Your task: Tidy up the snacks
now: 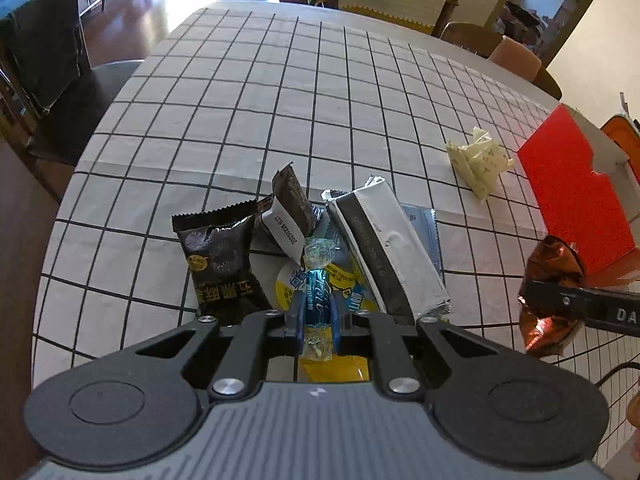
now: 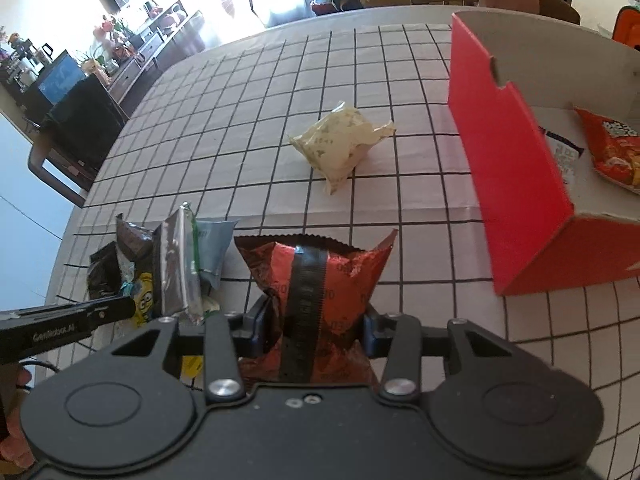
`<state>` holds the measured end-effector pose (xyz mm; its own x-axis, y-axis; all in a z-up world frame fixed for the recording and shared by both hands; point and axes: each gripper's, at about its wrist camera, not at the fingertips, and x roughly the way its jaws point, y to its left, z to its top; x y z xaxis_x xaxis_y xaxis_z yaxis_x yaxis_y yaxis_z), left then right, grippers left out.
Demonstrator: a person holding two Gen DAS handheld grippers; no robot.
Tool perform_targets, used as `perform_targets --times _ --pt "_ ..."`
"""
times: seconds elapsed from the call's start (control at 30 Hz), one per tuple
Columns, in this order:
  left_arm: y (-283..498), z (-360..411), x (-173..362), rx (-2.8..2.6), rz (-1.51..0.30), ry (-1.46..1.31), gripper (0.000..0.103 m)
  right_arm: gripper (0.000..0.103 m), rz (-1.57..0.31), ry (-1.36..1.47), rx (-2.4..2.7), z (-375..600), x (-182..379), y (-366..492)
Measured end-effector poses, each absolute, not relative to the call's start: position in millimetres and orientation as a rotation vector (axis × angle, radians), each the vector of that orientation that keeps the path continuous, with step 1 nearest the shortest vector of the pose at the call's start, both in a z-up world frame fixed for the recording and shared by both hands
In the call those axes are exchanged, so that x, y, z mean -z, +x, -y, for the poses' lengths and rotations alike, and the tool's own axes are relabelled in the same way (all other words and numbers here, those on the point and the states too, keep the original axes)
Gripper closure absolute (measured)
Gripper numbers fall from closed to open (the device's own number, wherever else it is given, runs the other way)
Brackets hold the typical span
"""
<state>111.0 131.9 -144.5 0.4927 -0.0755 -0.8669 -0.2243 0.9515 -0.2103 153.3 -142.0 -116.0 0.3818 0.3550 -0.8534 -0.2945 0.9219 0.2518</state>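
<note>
My left gripper (image 1: pixel 316 312) is shut on a small blue candy wrapper (image 1: pixel 317 300), held just above a pile of snack packets (image 1: pixel 300 248): a black packet, a silver bar, a yellow one. My right gripper (image 2: pixel 316 326) is shut on a red-brown foil snack bag (image 2: pixel 320 276), lifted off the cloth; the same bag (image 1: pixel 550 276) shows at the right edge of the left wrist view. A red cardboard box (image 2: pixel 508 168) stands open at the right with an orange chip bag (image 2: pixel 612 148) inside. The pile (image 2: pixel 168 268) lies left of my right gripper.
A crumpled pale yellow packet (image 2: pixel 340 144) lies alone on the checked tablecloth (image 2: pixel 248 120), between the pile and the red box (image 1: pixel 576 196). Chairs stand around the table's far and left edges. A person's hand (image 2: pixel 16 432) holds the left gripper.
</note>
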Motion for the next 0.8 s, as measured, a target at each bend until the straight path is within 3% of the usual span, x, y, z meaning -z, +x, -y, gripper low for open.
perform_targets --times 0.8 --pt "135 -29 50 0.02 -0.862 -0.186 0.091 0.061 -0.909 0.014 -0.407 235 32 167"
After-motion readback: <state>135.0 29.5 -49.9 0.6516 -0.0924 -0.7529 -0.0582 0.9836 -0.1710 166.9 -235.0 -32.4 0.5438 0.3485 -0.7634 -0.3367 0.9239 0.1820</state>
